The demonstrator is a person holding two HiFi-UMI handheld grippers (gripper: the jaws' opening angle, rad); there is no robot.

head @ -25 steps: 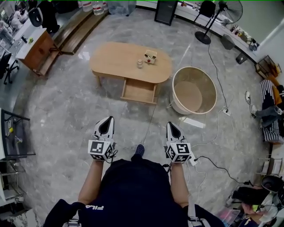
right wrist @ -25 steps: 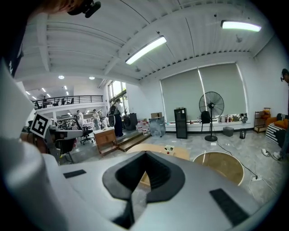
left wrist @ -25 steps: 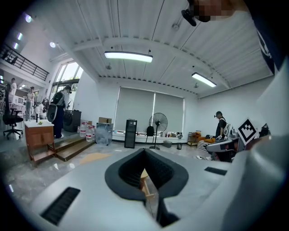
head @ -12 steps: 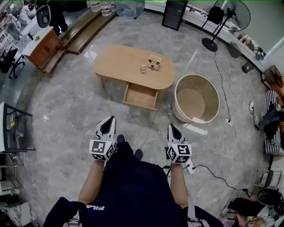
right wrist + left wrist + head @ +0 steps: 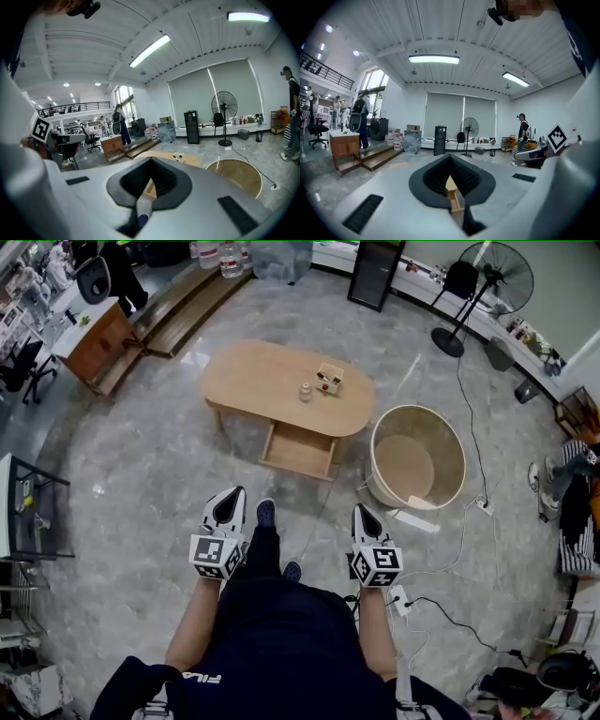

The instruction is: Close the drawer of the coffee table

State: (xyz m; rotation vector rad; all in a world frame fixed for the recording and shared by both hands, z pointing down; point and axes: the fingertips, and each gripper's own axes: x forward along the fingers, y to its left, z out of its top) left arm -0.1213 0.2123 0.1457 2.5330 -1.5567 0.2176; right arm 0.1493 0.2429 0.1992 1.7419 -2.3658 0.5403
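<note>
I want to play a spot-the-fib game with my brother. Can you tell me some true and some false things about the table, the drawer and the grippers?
1. The drawer of the oval light wooden coffee table is pulled out. True.
2. Both hand-held grippers are touching the drawer. False: the left hand-held gripper and the right hand-held gripper are over the grey stone floor, well short of the table.
3. A small clear jar and a small wooden box stand on the tabletop. True.
4. The big round wooden tub sits on top of the table. False: it stands on the floor beside the table.
</note>
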